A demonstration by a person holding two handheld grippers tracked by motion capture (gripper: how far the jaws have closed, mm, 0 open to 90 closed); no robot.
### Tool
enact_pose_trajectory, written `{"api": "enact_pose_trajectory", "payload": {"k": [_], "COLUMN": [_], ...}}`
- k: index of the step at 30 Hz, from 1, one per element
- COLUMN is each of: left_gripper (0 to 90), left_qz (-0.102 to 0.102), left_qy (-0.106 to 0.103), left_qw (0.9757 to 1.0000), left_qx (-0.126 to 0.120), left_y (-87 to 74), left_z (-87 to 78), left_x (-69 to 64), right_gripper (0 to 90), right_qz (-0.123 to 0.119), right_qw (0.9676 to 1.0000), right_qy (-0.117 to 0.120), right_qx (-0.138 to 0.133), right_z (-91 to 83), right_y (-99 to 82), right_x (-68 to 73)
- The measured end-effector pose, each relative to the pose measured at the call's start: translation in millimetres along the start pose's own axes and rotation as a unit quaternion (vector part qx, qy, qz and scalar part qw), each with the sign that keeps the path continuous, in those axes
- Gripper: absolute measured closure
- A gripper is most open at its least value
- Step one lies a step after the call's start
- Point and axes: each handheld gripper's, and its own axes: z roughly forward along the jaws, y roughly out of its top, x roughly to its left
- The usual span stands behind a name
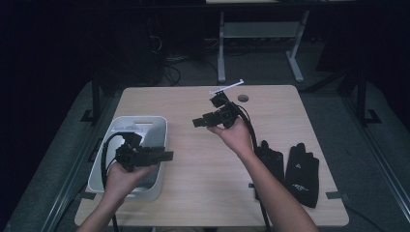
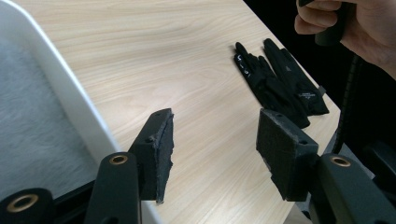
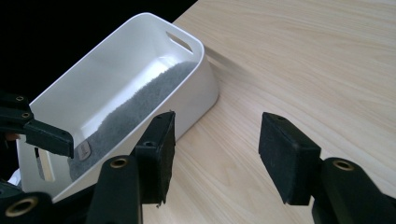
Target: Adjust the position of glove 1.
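Dark floor and black cables surround a pale wooden table (image 1: 203, 159), with the metal legs of another desk standing behind it. On the table's left edge sits a white plastic bin (image 1: 155, 126) with cut-out handles and a grey felt lining on its bottom; a small silver thing lies on that lining, too small to make out. The person's left hand holds the left gripper (image 2: 215, 149) above the bin's near end, pointing across the table; its jaws stand apart with nothing between the pads. The right gripper (image 3: 215, 151) is raised above the middle of the table near the far edge, turned back toward the bin, its jaws likewise parted and empty. A pair of black gloves (image 1: 290, 166) lies flat near the table's right edge, the two side by side, just beside the person's right forearm and well apart from the bin.
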Motion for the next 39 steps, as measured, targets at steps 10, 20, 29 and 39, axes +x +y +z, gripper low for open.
{"api": "enact_pose_trajectory", "payload": {"k": [10,20,29,39], "left_gripper": [45.3,45.1,44.8,44.6], "left_qz": [0.014,0.020,0.027,0.032], "left_qy": [-0.013,-0.024,-0.036,-0.047], "left_qw": [0.9998,0.9995,0.9989,0.9982], "left_qx": [0.006,0.010,0.014,0.017], "left_y": [5.1,8.7,10.9,13.4], "left_z": [12.4,24.4,37.5,48.6], "left_x": [-11.5,-22.4,-31.7,-41.5], "right_gripper": [42.8,42.1,41.1,40.6], "right_qz": [-0.002,0.006,0.010,0.012], "right_qw": [0.9999,0.9999,0.9998,0.9993], "right_qy": [-0.009,-0.013,-0.018,-0.032], "right_qx": [-0.005,-0.007,-0.008,-0.015], "right_z": [-26.2,-44.5,-61.8,-81.2], "right_y": [-11.6,-27.6,-39.2,-57.4], "right_x": [-10.8,-26.5,-35.8,-48.2]}}
